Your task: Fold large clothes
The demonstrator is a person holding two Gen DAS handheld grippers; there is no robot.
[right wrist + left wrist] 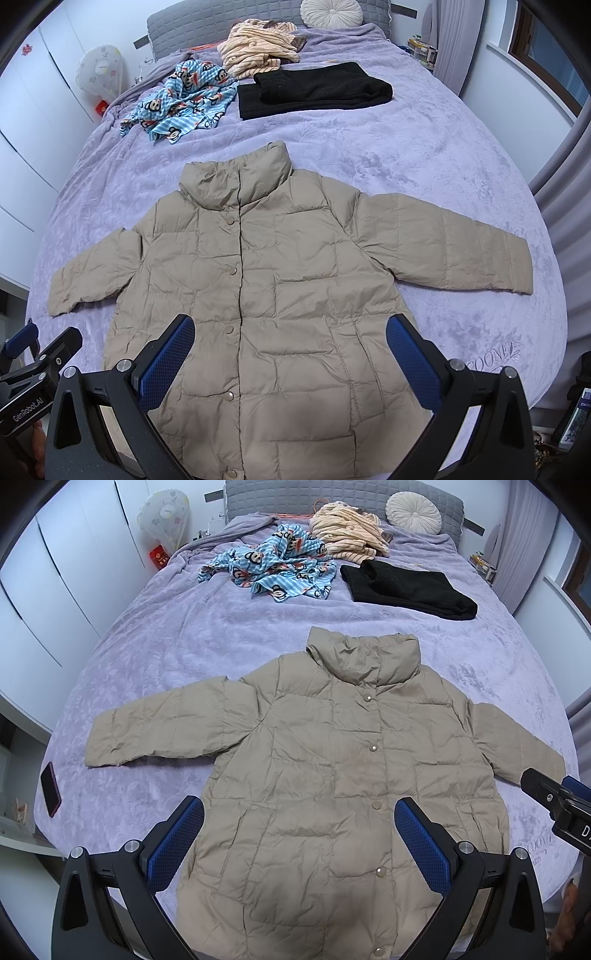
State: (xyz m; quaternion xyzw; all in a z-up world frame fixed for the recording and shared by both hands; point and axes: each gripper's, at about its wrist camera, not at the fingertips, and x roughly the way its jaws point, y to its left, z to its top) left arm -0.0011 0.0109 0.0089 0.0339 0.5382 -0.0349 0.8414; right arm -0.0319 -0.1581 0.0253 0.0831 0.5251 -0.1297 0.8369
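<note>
a beige quilted jacket [332,768] is laid flat, front up, on the lavender bedspread [184,657], collar pointing toward the headboard [343,494]. both sleeves are spread out to the sides. the front is closed with snap buttons [373,746] seen in a line down the placket.

the left gripper [299,812] is held above the lower half of the jacket, jaws spread wide, nothing between the blue pads [177,842]; no contact with the fabric can be made out. the right gripper [290,330] is held likewise over the hem area, jaws spread wide and holding nothing. each tool is glimpsed at the edge of the other's view (black body, blue pad).

farther up the bed, well apart from the jacket: a folded black garment [406,587], a crumpled blue striped cloth with cartoon monkey faces [273,568], and a heap of cream striped fabric [347,528]. a round white cushion [413,513] is propped against the headboard. a dark phone [50,788] is seen lying near the bed's left edge, beside the jacket's sleeve but not touching it. white wardrobe doors [55,572] are noted along the left.
</note>
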